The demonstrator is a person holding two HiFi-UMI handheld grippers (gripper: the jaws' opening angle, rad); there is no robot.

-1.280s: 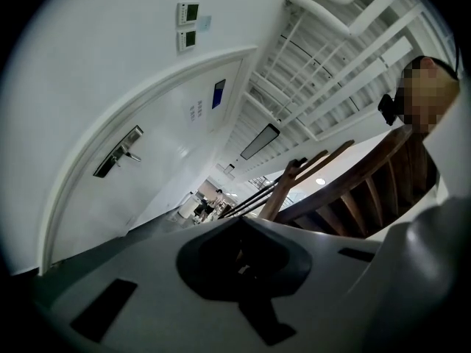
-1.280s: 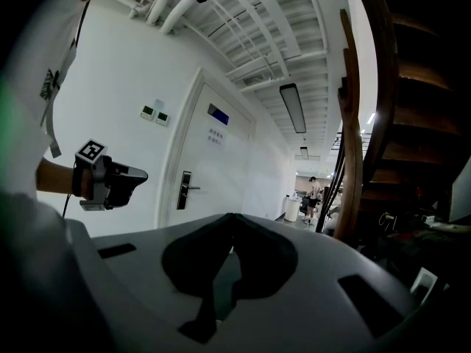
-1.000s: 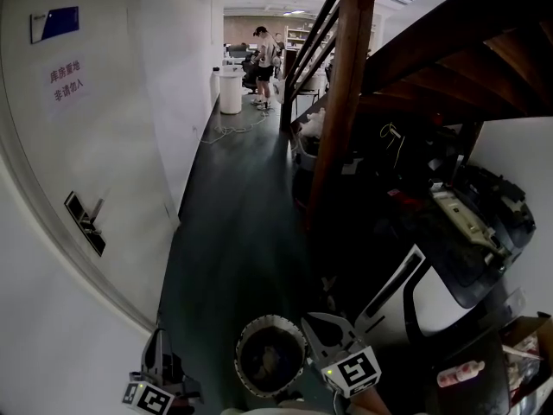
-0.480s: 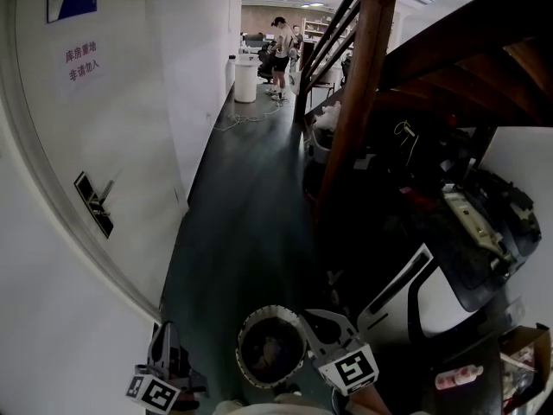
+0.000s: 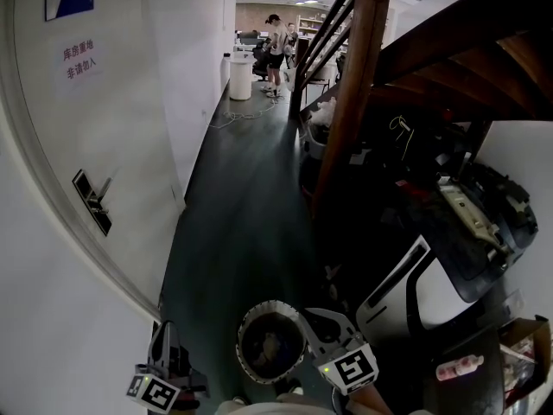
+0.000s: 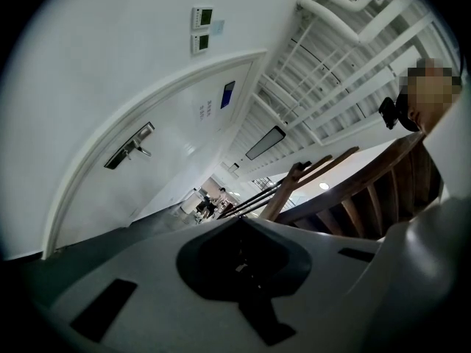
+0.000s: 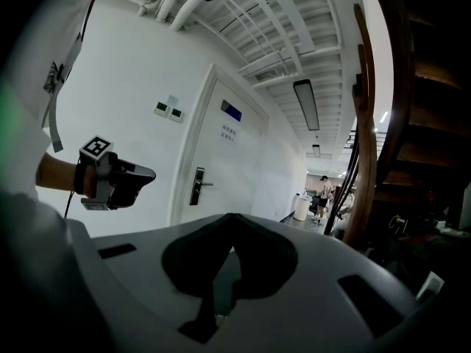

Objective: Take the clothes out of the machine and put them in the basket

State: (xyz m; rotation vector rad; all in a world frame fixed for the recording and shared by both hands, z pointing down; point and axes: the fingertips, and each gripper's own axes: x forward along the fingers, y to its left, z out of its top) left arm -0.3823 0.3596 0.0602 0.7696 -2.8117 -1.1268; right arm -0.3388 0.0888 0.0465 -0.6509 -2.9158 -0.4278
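Right hand-held gripper [image 5: 309, 318] near round basket [image 5: 259, 309]

The basket [image 5: 244, 334] stands on the floor [image 5: 242, 206], left of the machine [image 5: 442, 299].

Corridor, seen from above and along its length.

**Left:** a white door [image 5: 78, 145] bearing a blue plate [image 5: 69, 2], a paper notice [image 5: 76, 61] in red characters and a dark lever lock [image 5: 91, 213]. Two small wall panels [image 6: 202, 17] sit one above the other on the wall beside the door frame.

**Centre:** a dark floor [image 5: 233, 197] runs to the far end. There a person [image 5: 276, 41] stands near a white cylindrical bin [image 5: 240, 76], and a pale cable [image 5: 226, 121] lies on the floor just before the bin.

**Right:** a wooden post [image 5: 346, 102] rises beside the underside of a wooden staircase [image 5: 467, 50].

**Lower right:** a pinkish bottle [image 5: 458, 370] lies near a cardboard box [image 5: 525, 328].

**Overhead:** a long ceiling lamp [image 7: 305, 103] hangs among white beams.
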